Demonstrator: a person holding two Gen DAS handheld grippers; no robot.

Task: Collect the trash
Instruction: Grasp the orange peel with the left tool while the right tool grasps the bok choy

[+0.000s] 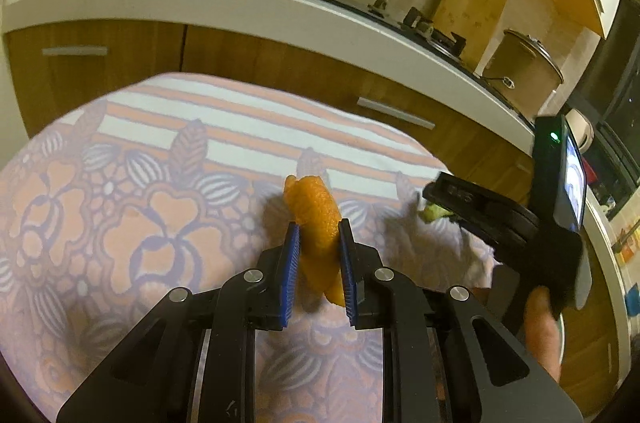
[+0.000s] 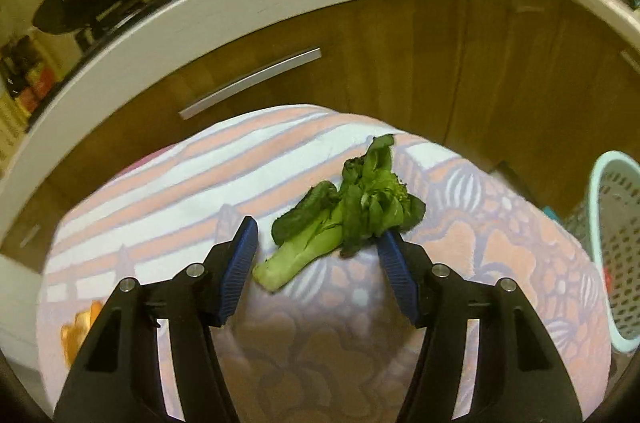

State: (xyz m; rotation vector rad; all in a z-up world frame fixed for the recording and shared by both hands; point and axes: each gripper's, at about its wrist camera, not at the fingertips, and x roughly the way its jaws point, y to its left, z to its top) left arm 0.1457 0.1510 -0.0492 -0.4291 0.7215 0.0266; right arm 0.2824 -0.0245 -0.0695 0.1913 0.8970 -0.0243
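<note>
A curled piece of orange peel (image 1: pixel 316 207) is pinched between the blue pads of my left gripper (image 1: pixel 319 227), just above the patterned cloth (image 1: pixel 120 223). A leafy green vegetable scrap (image 2: pixel 348 211) lies on the cloth (image 2: pixel 160 175) with its pale stem end toward me. My right gripper (image 2: pixel 318 230) straddles it. The right pad brushes the leaves, the left pad stands clear of the stem, and the jaws are part-way narrowed. In the left wrist view the right gripper (image 1: pixel 434 193) reaches in from the right, held by a hand (image 1: pixel 540 327).
A pale teal perforated basket (image 2: pixel 616 243) stands at the right, beside the cloth-covered surface. Wooden cabinet fronts (image 2: pixel 440 63) and a white counter edge (image 2: pixel 240 3) rise close behind. An orange scrap (image 2: pixel 76 331) shows at the lower left, partly hidden by my right gripper's finger.
</note>
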